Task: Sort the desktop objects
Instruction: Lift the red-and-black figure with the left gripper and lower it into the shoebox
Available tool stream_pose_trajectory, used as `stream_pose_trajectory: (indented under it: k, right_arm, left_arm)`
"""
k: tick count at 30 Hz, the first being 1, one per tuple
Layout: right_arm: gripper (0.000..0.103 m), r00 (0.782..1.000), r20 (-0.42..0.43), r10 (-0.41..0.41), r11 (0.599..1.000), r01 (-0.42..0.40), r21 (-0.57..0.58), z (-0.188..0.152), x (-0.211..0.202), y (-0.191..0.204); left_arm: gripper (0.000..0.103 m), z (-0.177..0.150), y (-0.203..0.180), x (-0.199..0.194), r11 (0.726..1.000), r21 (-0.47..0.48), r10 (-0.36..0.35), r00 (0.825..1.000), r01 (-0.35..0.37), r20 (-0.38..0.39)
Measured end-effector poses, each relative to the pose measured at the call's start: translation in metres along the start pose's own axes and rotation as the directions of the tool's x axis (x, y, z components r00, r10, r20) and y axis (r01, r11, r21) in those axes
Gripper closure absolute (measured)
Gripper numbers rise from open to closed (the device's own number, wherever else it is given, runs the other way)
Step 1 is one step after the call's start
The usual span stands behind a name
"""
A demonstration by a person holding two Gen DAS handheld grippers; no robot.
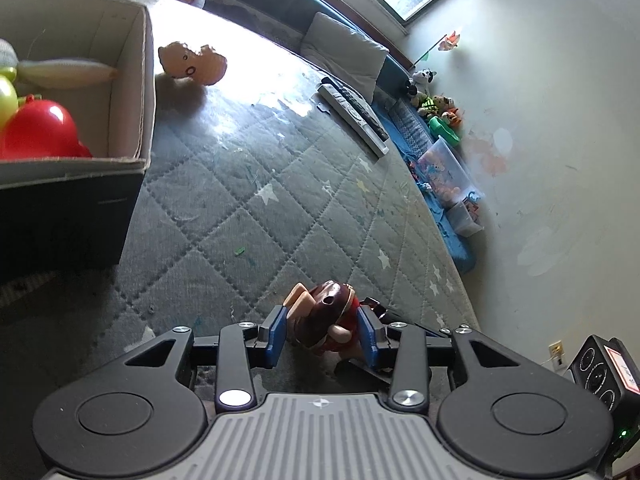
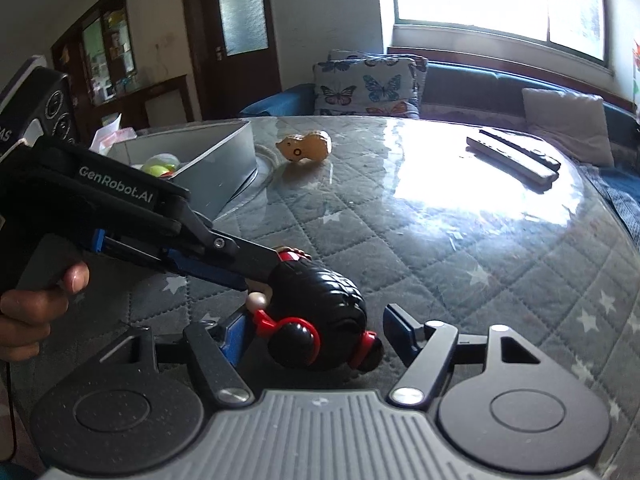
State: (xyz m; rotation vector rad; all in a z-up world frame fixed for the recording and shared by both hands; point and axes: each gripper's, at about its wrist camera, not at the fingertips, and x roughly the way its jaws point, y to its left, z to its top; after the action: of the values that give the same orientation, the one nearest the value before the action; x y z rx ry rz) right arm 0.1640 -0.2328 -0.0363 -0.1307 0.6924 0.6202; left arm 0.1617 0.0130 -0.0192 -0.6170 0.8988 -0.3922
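A toy figure (image 1: pixel 326 318) with a dark brown head, red body and tan limbs sits between the blue pads of my left gripper (image 1: pixel 325 334), which is shut on it. The right wrist view shows the same toy (image 2: pixel 320 312) from behind, black and red, with the left gripper (image 2: pixel 276 276) reaching in from the left. My right gripper (image 2: pixel 316 334) is open, its fingers either side of the toy; the right pad stands apart from it. An orange animal toy (image 1: pixel 192 63) lies on the table, also seen in the right wrist view (image 2: pixel 306 145).
A grey open box (image 1: pixel 132 80) at the left holds a red ball (image 1: pixel 40 130) and yellow-green toys; it shows in the right wrist view (image 2: pixel 224 156). Two remote controls (image 1: pixel 354 112) (image 2: pixel 514 158) lie at the far side. The table has a quilted grey cover (image 1: pixel 260 184).
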Motion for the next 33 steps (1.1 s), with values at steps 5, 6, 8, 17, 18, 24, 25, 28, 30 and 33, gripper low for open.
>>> stream_pose_trajectory:
  k: [5,6,8,17,18,24,25,28,30,33]
  right_arm:
    - [0.041,0.999,-0.032,-0.006,1.0,0.005,-0.031,0.002,0.009,0.004]
    - [0.042,0.999,-0.032,-0.006,1.0,0.005,-0.026,0.001,0.009,0.003]
    - [0.044,1.0,-0.03,-0.003,1.0,0.002,-0.013,0.0,0.008,0.002]
    - [0.049,1.0,-0.024,0.015,1.0,-0.014,0.018,0.0,-0.005,0.01]
    - [0.049,1.0,-0.022,0.015,1.0,-0.015,0.015,0.001,-0.007,0.012]
    - [0.049,0.999,0.01,0.03,0.999,-0.03,-0.013,0.016,-0.016,0.031]
    - [0.049,0.999,0.02,0.035,0.999,-0.035,-0.023,0.02,-0.018,0.035]
    - [0.049,0.997,0.053,0.062,0.997,-0.059,-0.058,0.036,-0.022,0.051]
    - [0.049,0.993,0.073,0.091,0.993,-0.085,-0.08,0.048,-0.021,0.062]
    - [0.049,0.986,0.094,0.137,0.984,-0.125,-0.125,0.065,-0.015,0.081]
  left_arm:
    - [0.061,0.0,0.001,0.003,1.0,-0.016,-0.009,1.0,0.009,0.002]
    - [0.061,-0.001,0.001,0.003,1.0,-0.016,-0.01,1.0,0.01,0.008]
    - [0.063,-0.001,0.002,0.003,1.0,-0.014,-0.017,1.0,0.017,0.019]
    - [0.068,-0.006,-0.001,-0.01,0.999,0.003,-0.039,0.998,0.039,0.046]
    - [0.068,-0.006,-0.001,-0.013,0.999,0.001,-0.042,0.998,0.042,0.053]
    - [0.068,-0.006,0.0,-0.045,0.999,0.007,-0.049,0.992,0.049,0.118]
    - [0.068,-0.006,0.0,-0.053,0.999,0.009,-0.049,0.99,0.049,0.134]
    - [0.069,-0.003,0.001,-0.08,0.999,0.018,-0.037,0.98,0.035,0.197]
    - [0.069,-0.001,0.003,-0.099,1.0,0.022,-0.021,0.97,0.017,0.243]
    - [0.069,0.006,0.011,-0.126,1.0,0.014,0.014,0.953,-0.019,0.302]
